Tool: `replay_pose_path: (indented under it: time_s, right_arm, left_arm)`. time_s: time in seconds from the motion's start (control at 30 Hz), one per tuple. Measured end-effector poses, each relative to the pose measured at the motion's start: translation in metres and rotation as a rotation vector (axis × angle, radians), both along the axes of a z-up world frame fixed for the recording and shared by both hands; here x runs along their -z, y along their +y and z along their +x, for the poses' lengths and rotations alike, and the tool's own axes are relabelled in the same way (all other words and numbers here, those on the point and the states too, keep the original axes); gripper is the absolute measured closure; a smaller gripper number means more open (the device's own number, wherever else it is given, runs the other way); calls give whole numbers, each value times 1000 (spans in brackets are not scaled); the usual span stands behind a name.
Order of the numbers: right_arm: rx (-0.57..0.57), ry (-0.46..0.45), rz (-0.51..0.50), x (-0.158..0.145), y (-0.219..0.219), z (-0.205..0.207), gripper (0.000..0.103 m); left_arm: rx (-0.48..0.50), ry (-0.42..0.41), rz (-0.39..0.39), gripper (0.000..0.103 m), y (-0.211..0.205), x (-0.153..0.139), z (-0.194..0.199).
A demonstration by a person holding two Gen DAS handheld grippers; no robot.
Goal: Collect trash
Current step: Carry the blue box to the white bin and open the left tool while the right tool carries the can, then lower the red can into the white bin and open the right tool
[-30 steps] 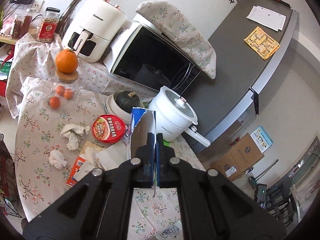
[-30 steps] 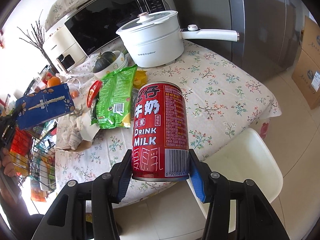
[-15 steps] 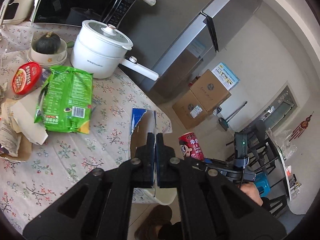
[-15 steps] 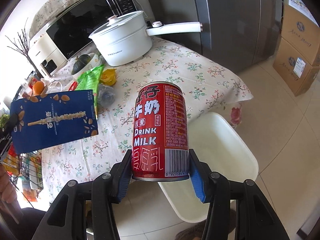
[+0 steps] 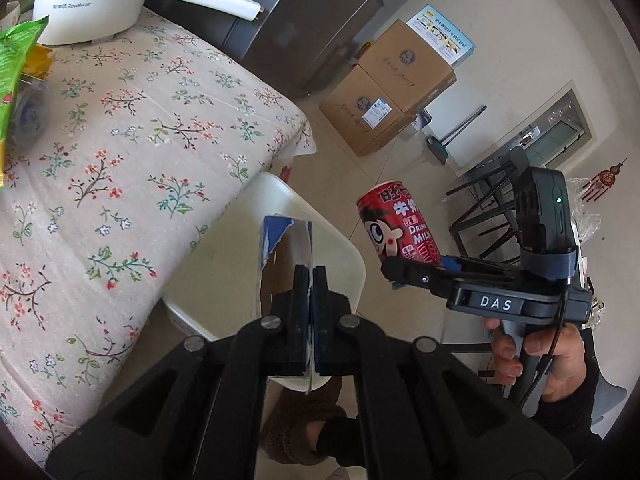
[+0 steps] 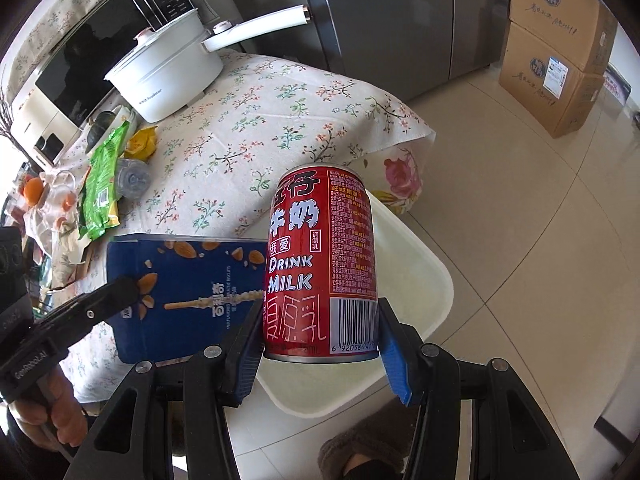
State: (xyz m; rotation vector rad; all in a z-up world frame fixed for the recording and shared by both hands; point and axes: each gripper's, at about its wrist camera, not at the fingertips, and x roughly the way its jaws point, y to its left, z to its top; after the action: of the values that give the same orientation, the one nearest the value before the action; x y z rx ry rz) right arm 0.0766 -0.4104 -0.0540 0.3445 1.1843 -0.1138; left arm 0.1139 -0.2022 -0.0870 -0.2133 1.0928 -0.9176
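Observation:
My left gripper (image 5: 310, 276) is shut on a torn blue biscuit box (image 5: 280, 248) and holds it over the white bin (image 5: 224, 280) beside the table. The box also shows in the right wrist view (image 6: 188, 296), with the left gripper (image 6: 120, 292) on it. My right gripper (image 6: 320, 328) is shut on a red milk can (image 6: 320, 264), upright above the white bin (image 6: 416, 280). In the left wrist view the can (image 5: 396, 228) and right gripper (image 5: 416, 270) sit to the right of the bin.
A table with a floral cloth (image 5: 120, 128) is left of the bin. On it are a white pot (image 6: 164, 72), a green snack bag (image 6: 102, 184) and a crushed bottle (image 6: 134, 178). Cardboard boxes (image 5: 384, 92) and a fridge (image 6: 380, 12) stand behind.
Both grippers have swung away from the table and now hold the box and can over the white bin. The grips have not changed.

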Motion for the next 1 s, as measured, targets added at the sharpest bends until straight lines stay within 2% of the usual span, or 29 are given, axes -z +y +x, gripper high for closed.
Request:
replay_pose_path:
  time_s: [0.17, 0.23, 0.27, 0.3, 0.33, 0.43, 0.53, 0.83, 1.0]
  right_arm:
    - [16, 5, 9, 1, -7, -3, 50]
    - [14, 10, 9, 2, -6, -2, 50]
    - [11, 15, 9, 3, -5, -2, 50]
    - [7, 21, 9, 5, -5, -1, 50]
    - [1, 30, 8, 7, -4, 0, 50]
    - [-18, 54, 0, 12, 2, 4, 50]
    - [-31, 79, 5, 19, 6, 10, 50]
    - [-70, 223, -10, 56, 27, 23, 49]
    - [-68, 299, -26, 76, 30, 25, 49]
  left_arm:
    - [50, 8, 84, 99, -18, 21, 2]
    - [55, 2, 164, 78, -22, 27, 6]
    - [44, -7, 200, 50, -20, 29, 7]
    - [27, -25, 221, 33, -15, 28, 7]
    - [13, -50, 233, 30, -10, 26, 7]
    - [4, -93, 288, 28, 4, 19, 8]
    - [-37, -135, 323, 22, 23, 8, 10]
    - [-153, -203, 400, 18, 84, -16, 17]
    - [-195, -232, 416, 16, 111, -25, 17]
